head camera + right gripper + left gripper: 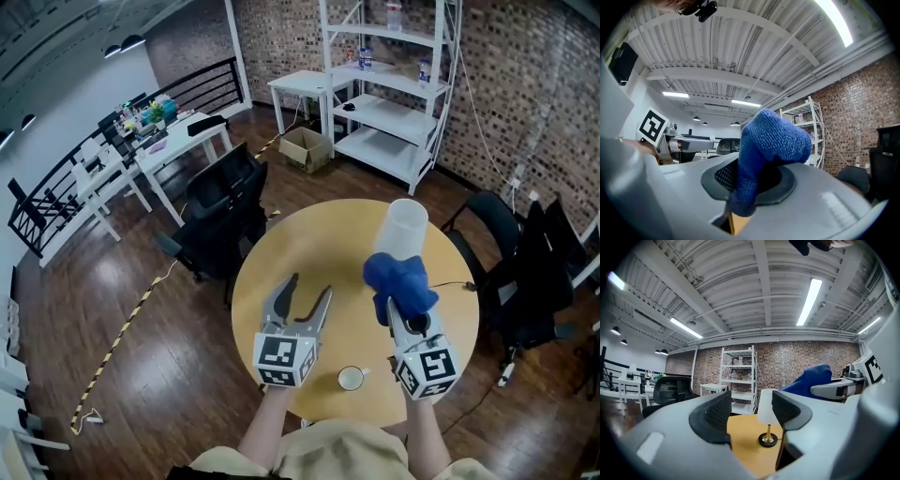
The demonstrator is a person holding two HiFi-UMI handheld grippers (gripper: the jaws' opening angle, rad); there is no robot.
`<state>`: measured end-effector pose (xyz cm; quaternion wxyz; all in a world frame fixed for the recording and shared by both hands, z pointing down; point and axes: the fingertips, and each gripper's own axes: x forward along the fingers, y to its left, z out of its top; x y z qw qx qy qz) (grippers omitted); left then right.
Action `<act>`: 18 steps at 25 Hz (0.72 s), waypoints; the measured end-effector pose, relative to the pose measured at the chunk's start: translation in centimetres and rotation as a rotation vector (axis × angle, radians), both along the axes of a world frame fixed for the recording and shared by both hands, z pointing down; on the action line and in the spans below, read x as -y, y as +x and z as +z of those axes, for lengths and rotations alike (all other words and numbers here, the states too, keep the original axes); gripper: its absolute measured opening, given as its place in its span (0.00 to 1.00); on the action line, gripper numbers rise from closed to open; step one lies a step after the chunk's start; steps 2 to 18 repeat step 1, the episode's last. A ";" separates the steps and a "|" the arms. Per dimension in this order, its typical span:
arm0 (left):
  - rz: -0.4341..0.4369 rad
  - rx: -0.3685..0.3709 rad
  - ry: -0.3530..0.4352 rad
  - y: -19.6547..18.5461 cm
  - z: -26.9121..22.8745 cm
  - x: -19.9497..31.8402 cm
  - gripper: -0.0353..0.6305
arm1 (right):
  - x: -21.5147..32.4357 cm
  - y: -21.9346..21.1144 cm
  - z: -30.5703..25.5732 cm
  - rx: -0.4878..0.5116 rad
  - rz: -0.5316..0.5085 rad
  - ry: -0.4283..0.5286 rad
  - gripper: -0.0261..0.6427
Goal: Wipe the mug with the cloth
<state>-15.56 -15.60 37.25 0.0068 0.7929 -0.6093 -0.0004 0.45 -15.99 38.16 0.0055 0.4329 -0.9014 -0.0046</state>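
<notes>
Currently I hold the left gripper (309, 286) over the round yellow table (319, 234), on its left side, and its two jaws stand clearly apart with nothing between them. In the left gripper view I see through the gap only the table top and, farther away, the lamp (403, 225) with a white shade and a brass foot. The right gripper (754, 178) is closed on the blue cloth (398, 279). The cloth is pinched between the pads, one bunched part rises above the jaws and another end hangs down in front of them. In the head view this cloth is just in front of the lamp shade; I cannot tell if they touch. The mug (351, 378) is small and white, and it stands upright on the table near the edge closest to me, between the marker cubes of the two grippers, with its handle toward the right one. Neither gripper touches the mug, and the cloth is well apart from it. Around the table are black chairs (225, 202), and behind, at the brick wall, is a white shelf (389, 94).
</notes>
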 end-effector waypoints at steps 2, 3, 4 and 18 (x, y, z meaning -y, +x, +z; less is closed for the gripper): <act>-0.003 0.002 0.001 -0.2 0.0 -0.1 0.45 | 0.0 0.0 0.1 0.000 0.003 -0.002 0.15; -0.003 0.002 0.001 -0.2 0.0 -0.1 0.45 | 0.0 0.0 0.1 0.000 0.003 -0.002 0.15; -0.003 0.002 0.001 -0.2 0.0 -0.1 0.45 | 0.0 0.0 0.1 0.000 0.003 -0.002 0.15; -0.003 0.002 0.001 -0.2 0.0 -0.1 0.45 | 0.0 0.0 0.1 0.000 0.003 -0.002 0.15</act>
